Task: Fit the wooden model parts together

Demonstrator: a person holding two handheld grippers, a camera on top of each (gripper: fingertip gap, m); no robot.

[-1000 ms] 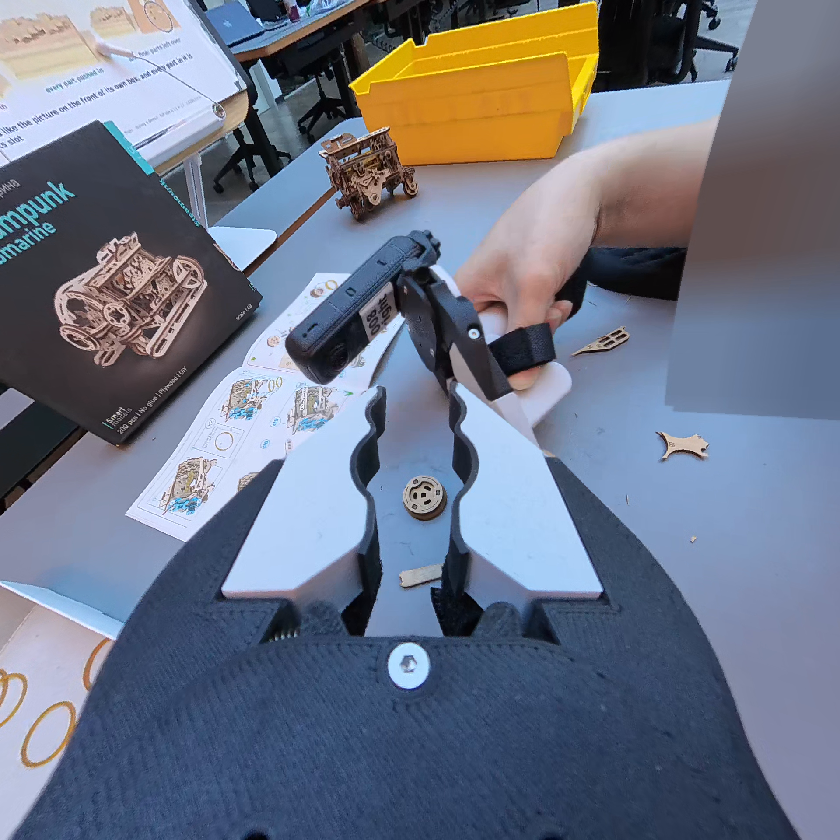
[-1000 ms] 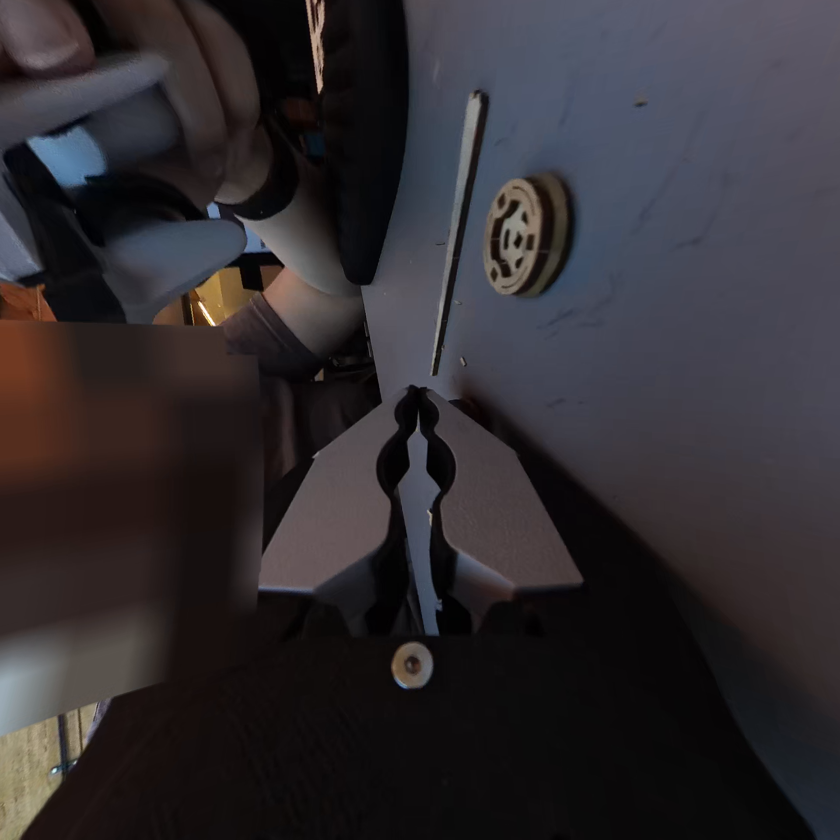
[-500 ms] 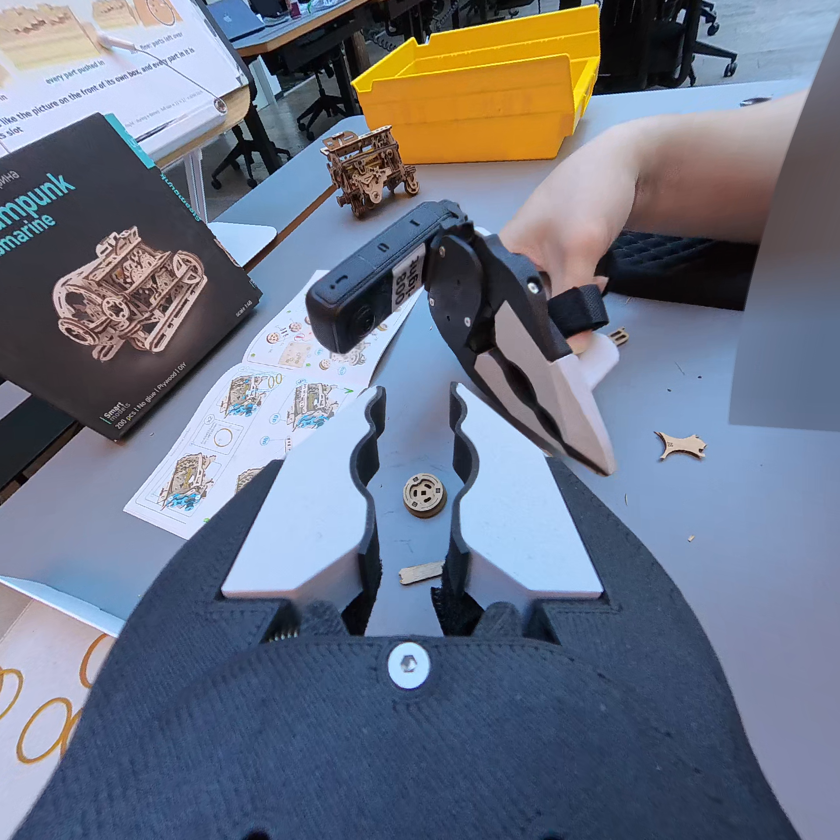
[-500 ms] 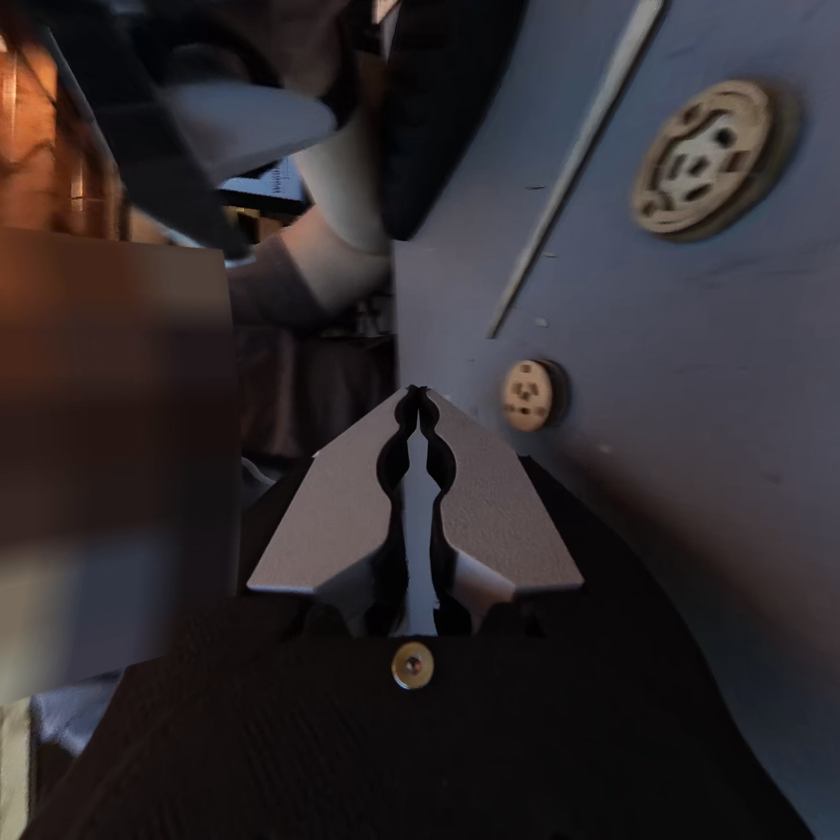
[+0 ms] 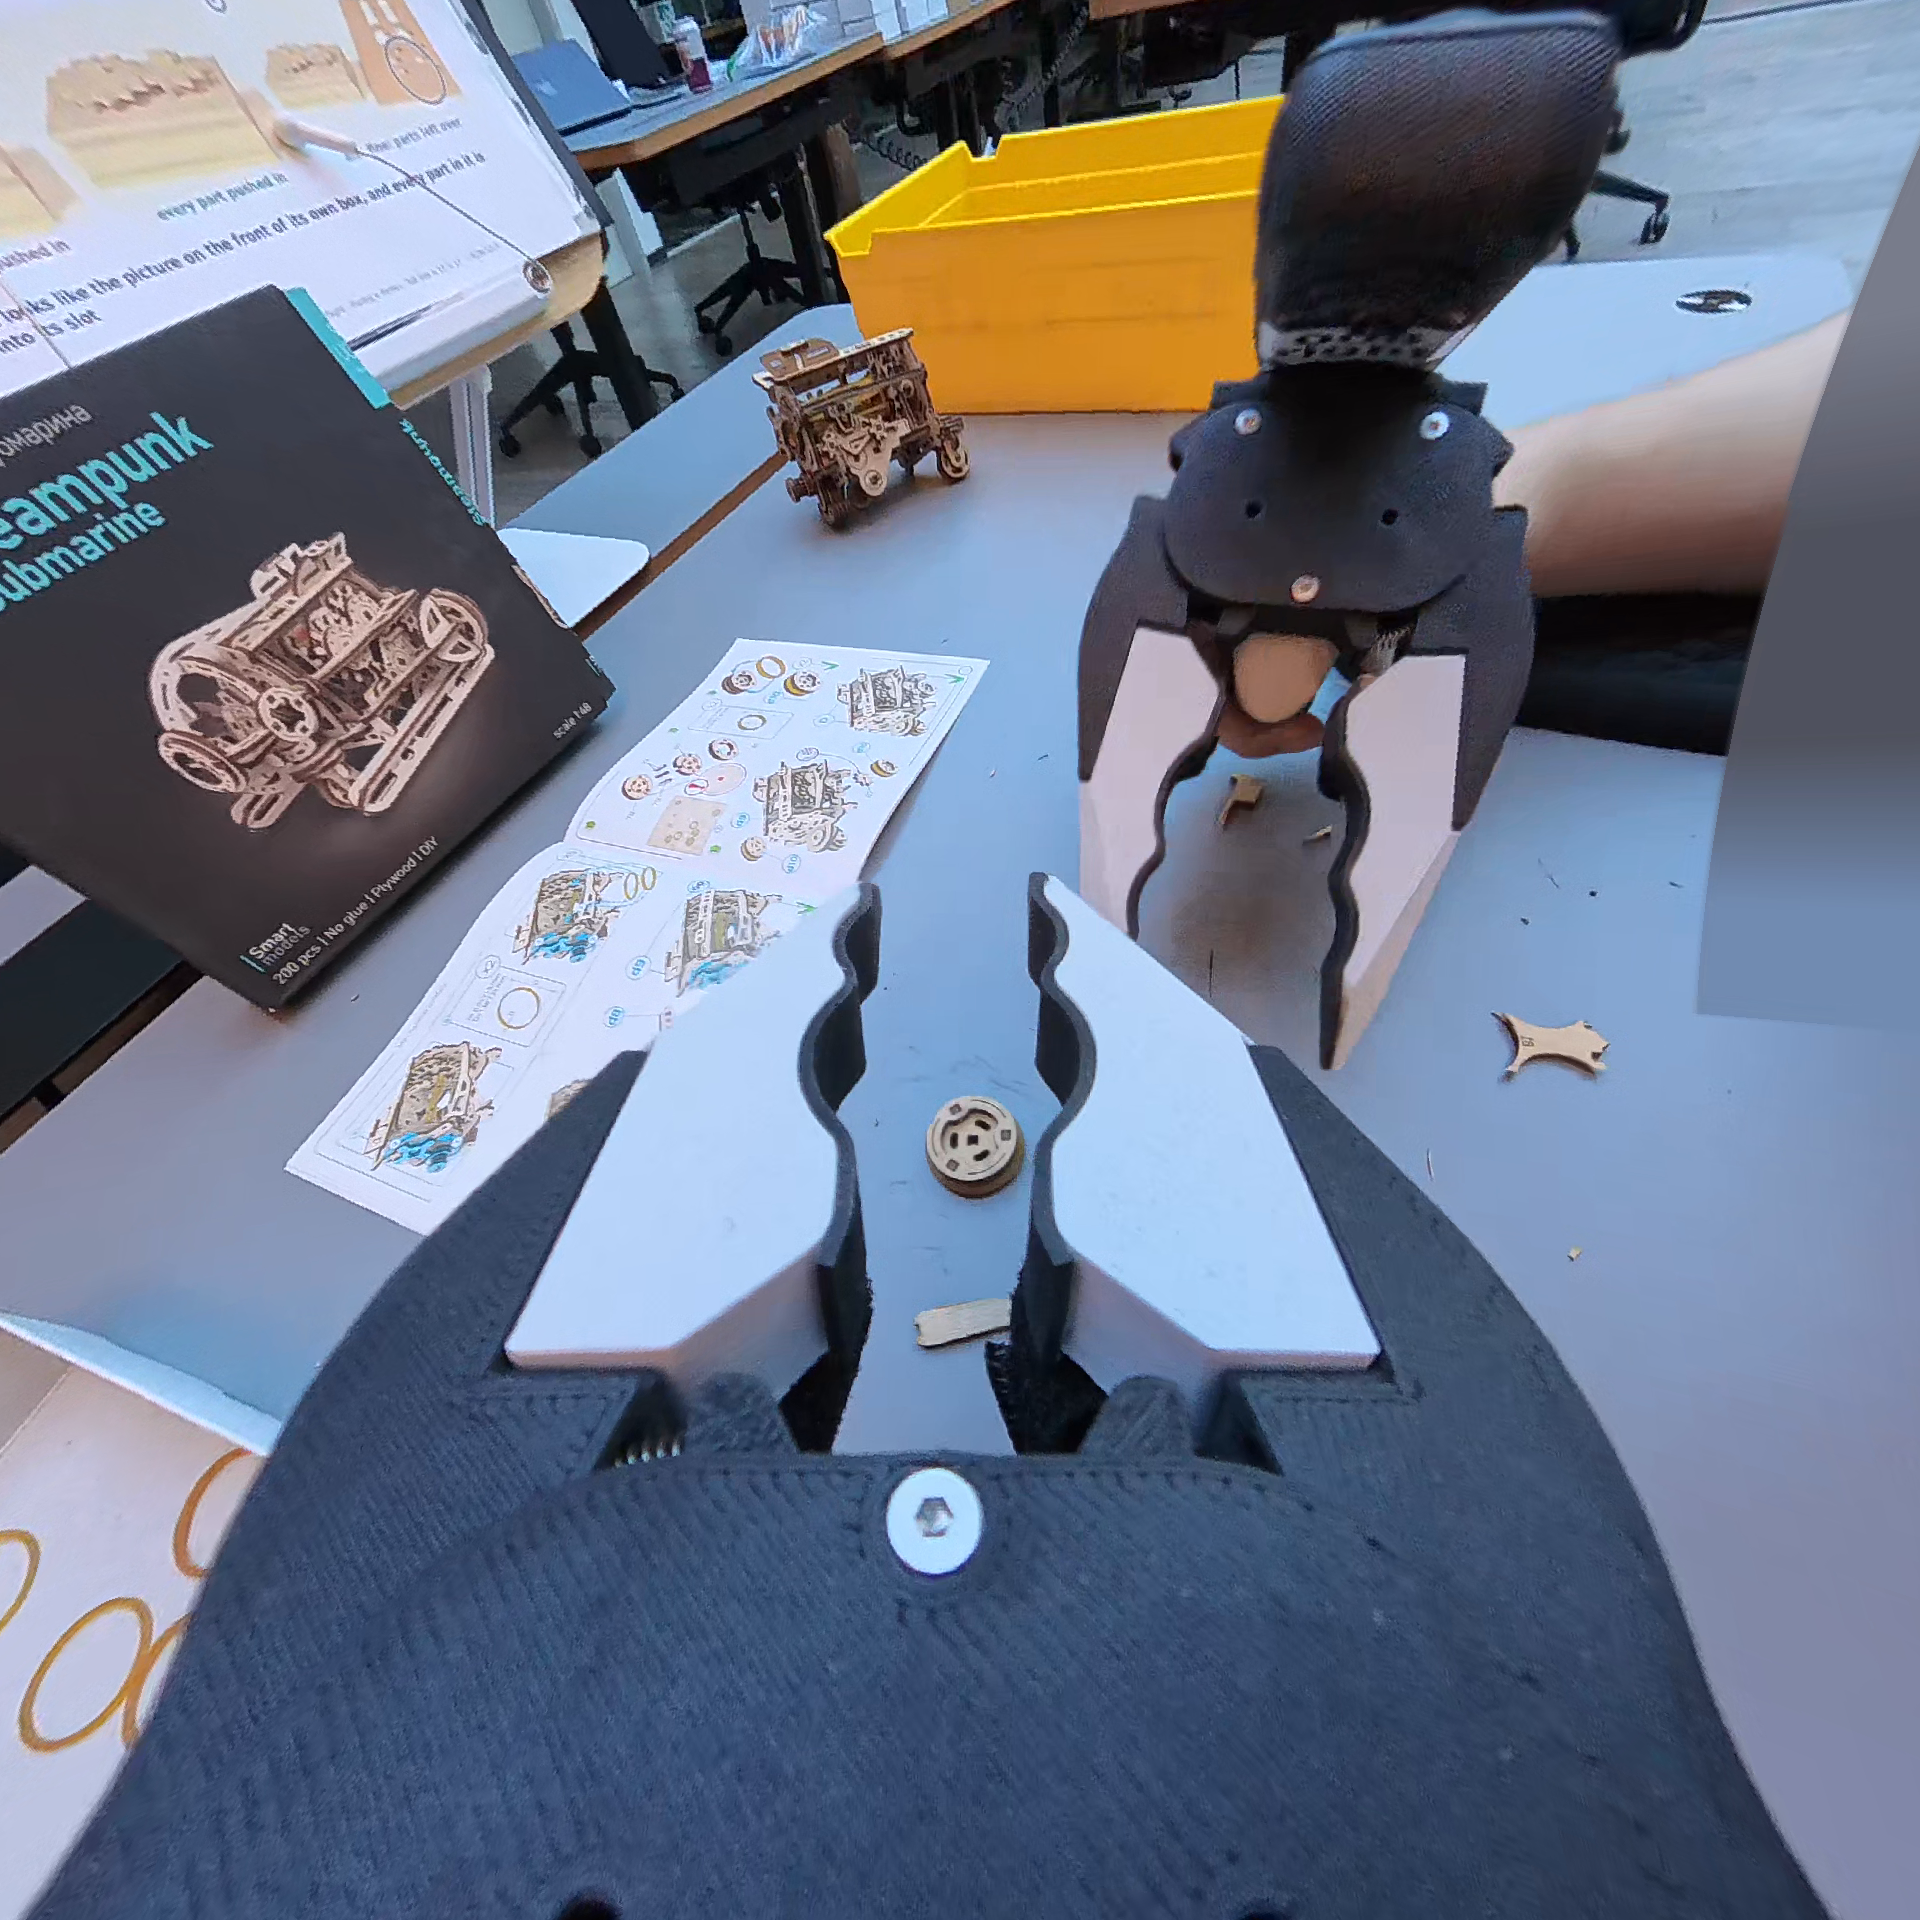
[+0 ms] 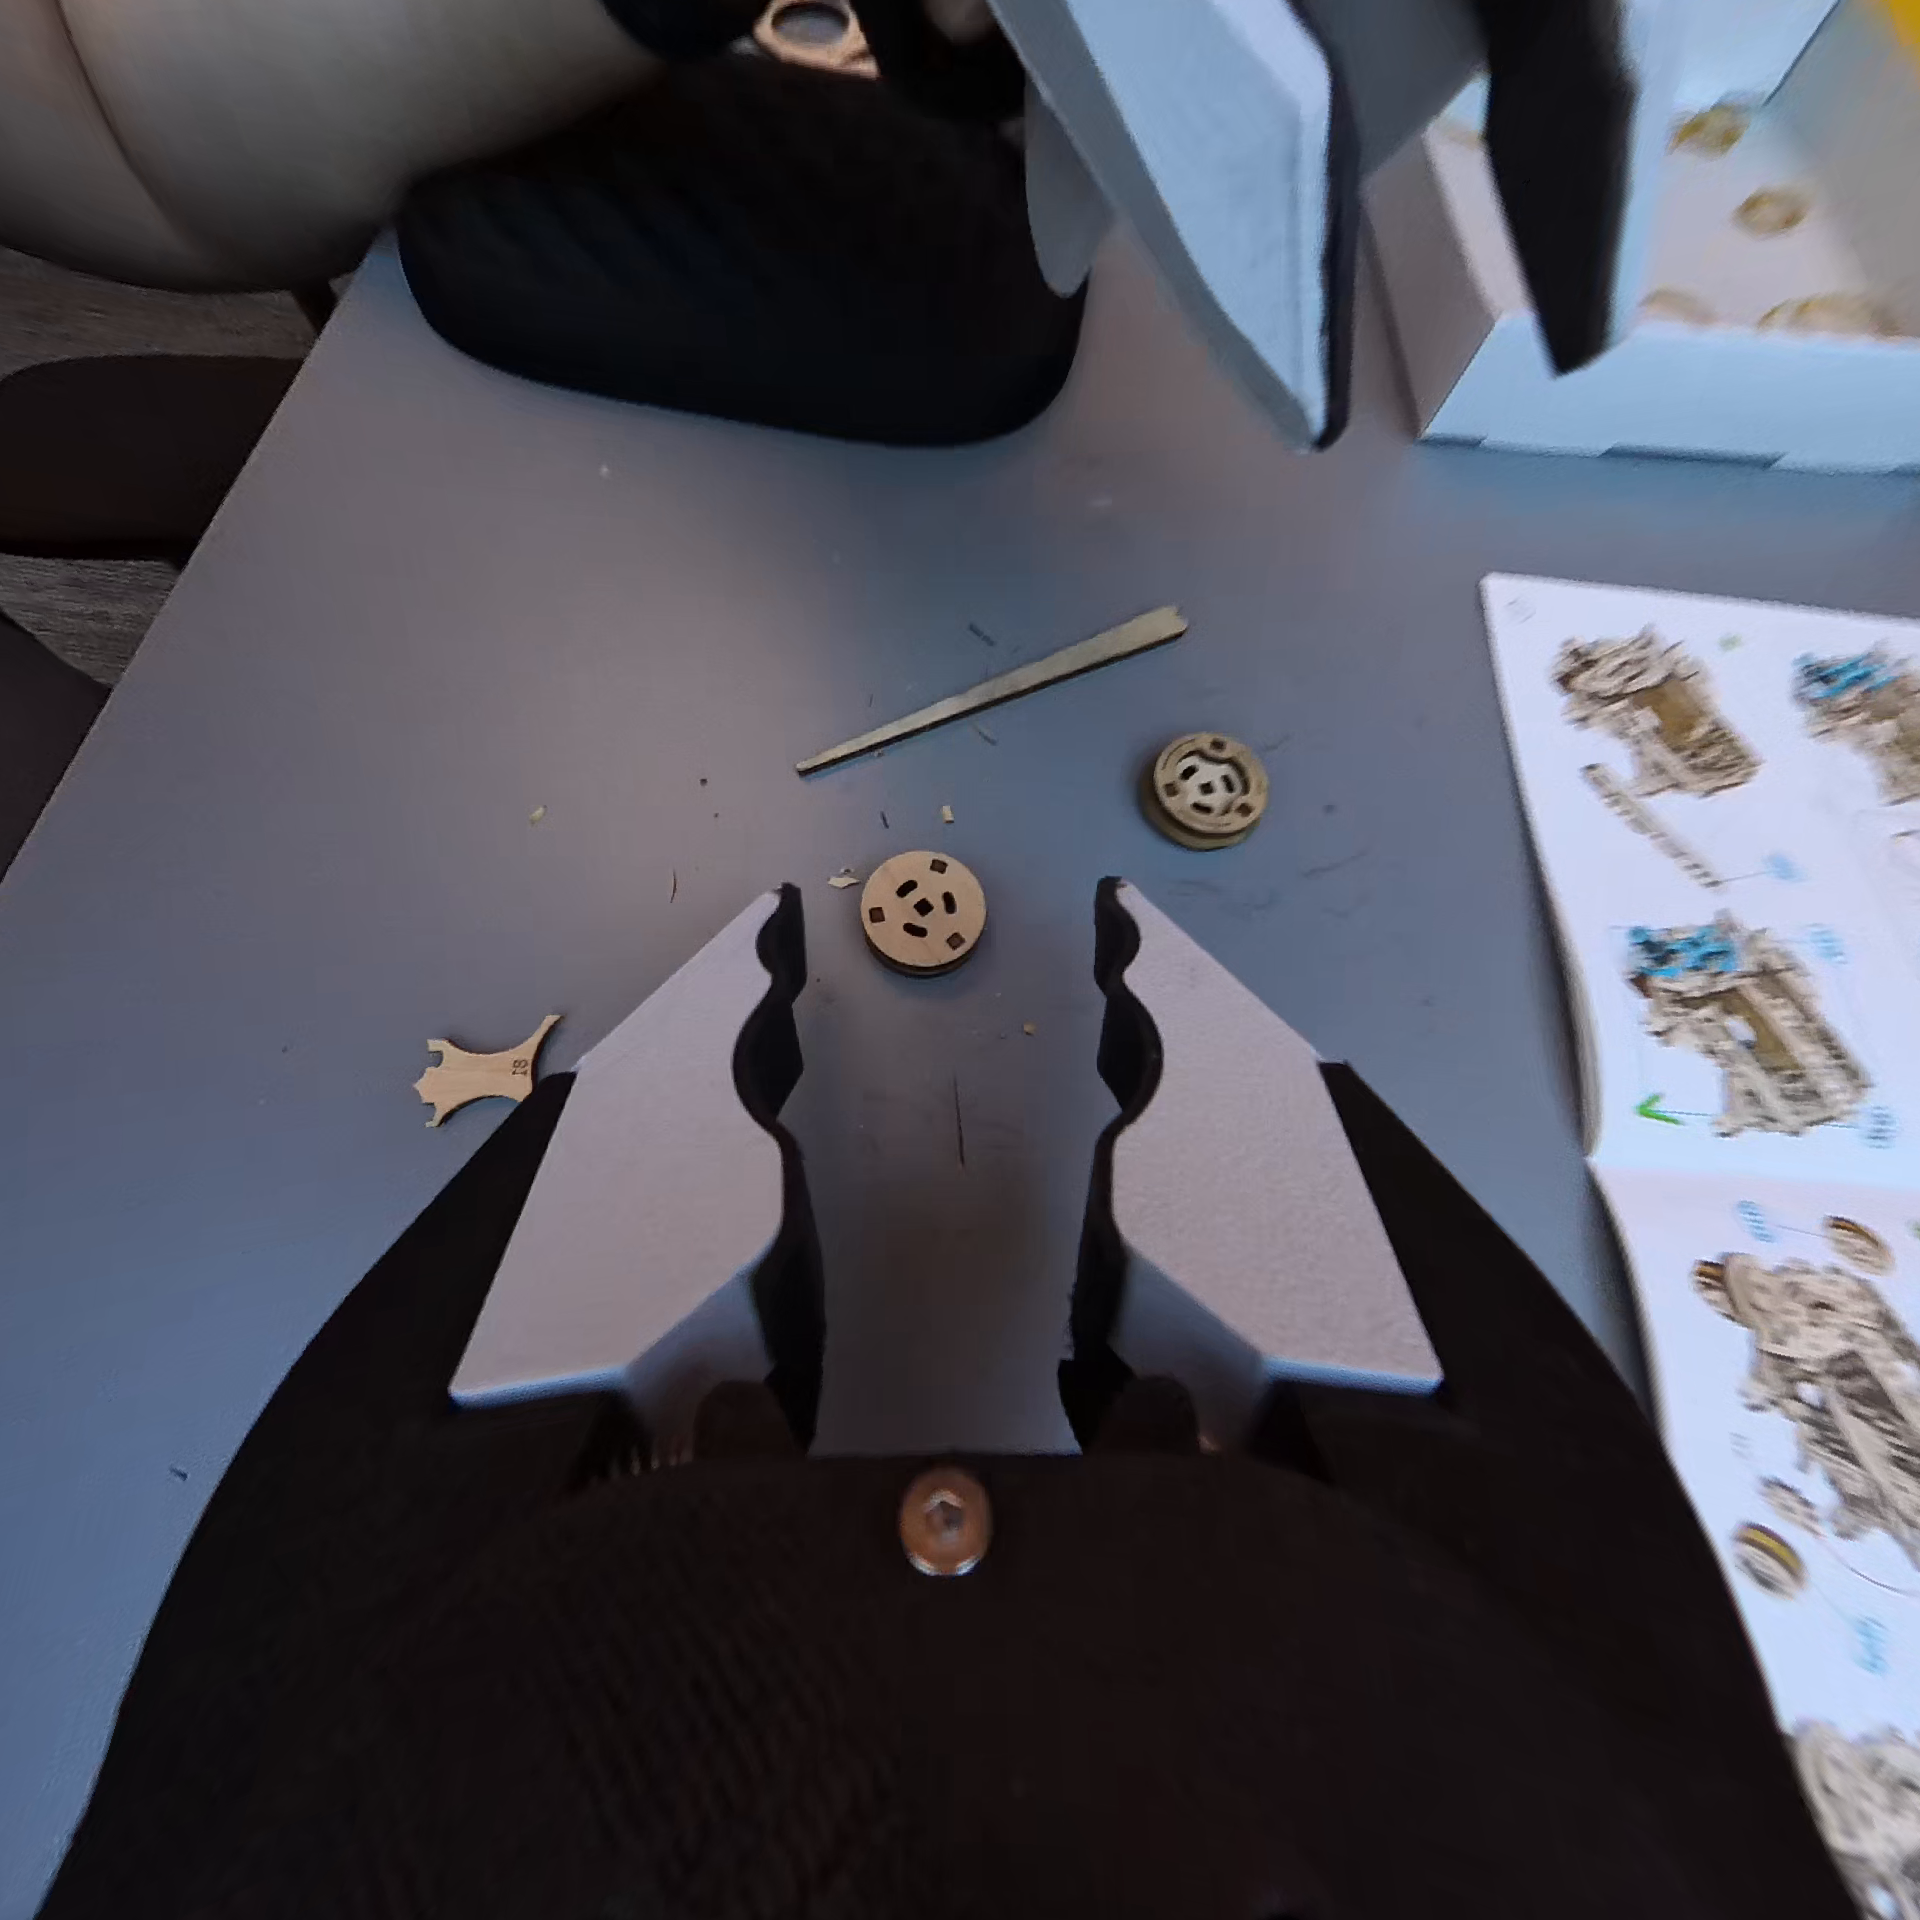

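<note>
A: From the left wrist view, our left gripper (image 5: 951,914) stands wide, holding nothing. On the grey table (image 5: 1662,1299) between its fingers we see a slotted disc (image 5: 974,1146), and nearer the base a small wood slip (image 5: 961,1322).

B: Ahead and to the right hangs our right gripper (image 5: 1236,977), tips down, also spread wide and empty. A star-shaped scrap (image 5: 1553,1047) lies just to its right.

A: To the left we have the instruction sheet (image 5: 665,904), the black box (image 5: 260,644) leaning beside it, a built model (image 5: 857,436) farther back and a yellow bin (image 5: 1049,281) behind that.

B: Now the right wrist view. Our right gripper (image 6: 945,894) is wide, gripping nothing. A plain disc (image 6: 922,914) with small holes lies on the table (image 6: 468,644) just past the tips, nearer the left finger and not touching either.

A: The slotted disc (image 6: 1209,792) sits up and to the right of it, apart. A thin wooden strip (image 6: 992,703) lies slanted beyond both.

B: The star scrap (image 6: 483,1075) is beside our left finger. The sheet (image 6: 1714,987) runs along the right edge.

A: At the top we see a finger of the left gripper (image 6: 1226,208), blurred; from here we cannot tell how far it stands apart.
</note>
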